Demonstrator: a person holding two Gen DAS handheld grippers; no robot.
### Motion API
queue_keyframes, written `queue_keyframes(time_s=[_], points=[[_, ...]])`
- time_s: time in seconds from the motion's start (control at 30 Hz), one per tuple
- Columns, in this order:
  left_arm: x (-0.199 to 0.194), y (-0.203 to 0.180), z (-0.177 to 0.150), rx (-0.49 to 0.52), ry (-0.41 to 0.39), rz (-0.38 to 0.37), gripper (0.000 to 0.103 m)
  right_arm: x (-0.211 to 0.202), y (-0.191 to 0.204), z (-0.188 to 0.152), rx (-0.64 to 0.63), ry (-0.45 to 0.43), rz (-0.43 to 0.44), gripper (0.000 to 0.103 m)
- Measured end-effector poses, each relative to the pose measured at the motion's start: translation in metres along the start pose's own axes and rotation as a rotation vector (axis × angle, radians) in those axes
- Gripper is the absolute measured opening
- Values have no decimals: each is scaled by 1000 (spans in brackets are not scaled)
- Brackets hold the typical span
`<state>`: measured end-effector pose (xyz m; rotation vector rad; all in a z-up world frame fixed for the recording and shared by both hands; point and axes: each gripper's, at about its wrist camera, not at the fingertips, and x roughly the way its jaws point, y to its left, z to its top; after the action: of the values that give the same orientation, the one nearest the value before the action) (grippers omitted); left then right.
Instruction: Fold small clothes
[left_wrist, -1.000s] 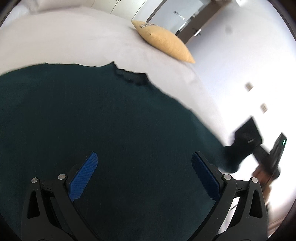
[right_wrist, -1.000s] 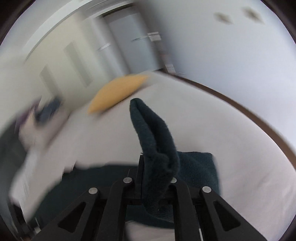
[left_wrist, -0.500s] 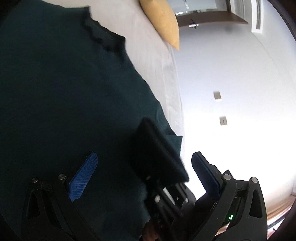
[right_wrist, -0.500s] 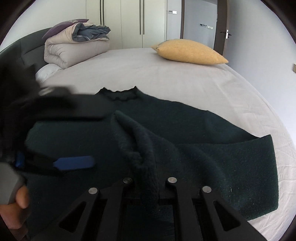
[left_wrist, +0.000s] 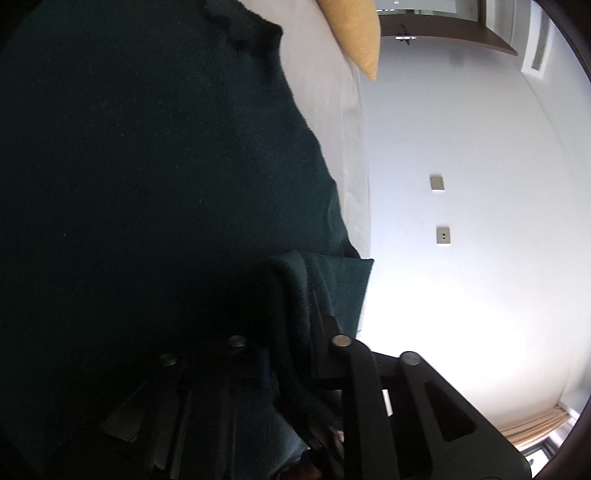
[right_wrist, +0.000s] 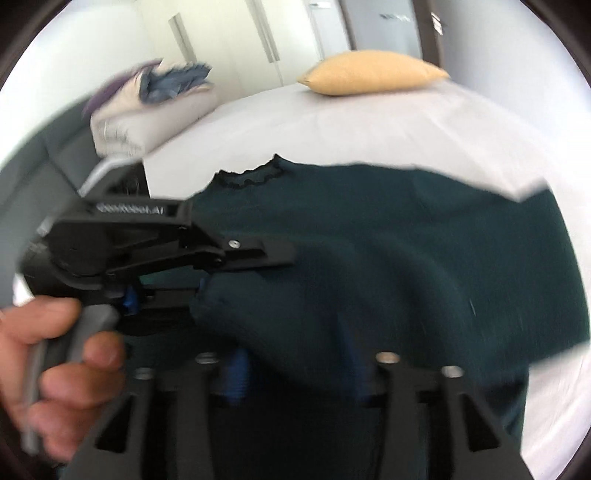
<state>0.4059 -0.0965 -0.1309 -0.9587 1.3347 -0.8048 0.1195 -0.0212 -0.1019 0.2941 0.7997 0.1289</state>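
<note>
A dark green knit sweater (right_wrist: 388, 229) with a ruffled collar (right_wrist: 255, 177) lies spread on the white bed (right_wrist: 332, 122). It also fills the left wrist view (left_wrist: 147, 166). My left gripper (left_wrist: 288, 347) is shut on a folded sleeve of the sweater (left_wrist: 295, 295), and it shows from the side in the right wrist view (right_wrist: 199, 291), held by a hand. My right gripper (right_wrist: 295, 373) is open, with sweater fabric bunched between its fingers.
A yellow pillow (right_wrist: 369, 74) lies at the far side of the bed and shows in the left wrist view (left_wrist: 354, 33). A folded duvet pile (right_wrist: 147, 103) sits at the back left. A white wall with two sockets (left_wrist: 439, 206) is right of the bed.
The left gripper has closed on the sleeve that the right gripper carried over. The right gripper has opened and let go of it.
</note>
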Motion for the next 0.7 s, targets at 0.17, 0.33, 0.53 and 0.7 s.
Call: queue_keyframes(time_s=[0.17, 0.33, 0.53, 0.7], points=[[-25, -25, 8, 91, -54, 29, 6, -30, -54, -21, 316, -19, 184, 71], [-60, -43, 27, 160, -131, 81, 6, -29, -117, -21, 654, -80, 350, 73], [-106, -22, 52, 155, -192, 159, 6, -17, -150, -15, 894, -164, 486, 77], [-128, 11, 54, 116, -225, 180, 6, -9, -162, -11, 1012, -157, 542, 78]])
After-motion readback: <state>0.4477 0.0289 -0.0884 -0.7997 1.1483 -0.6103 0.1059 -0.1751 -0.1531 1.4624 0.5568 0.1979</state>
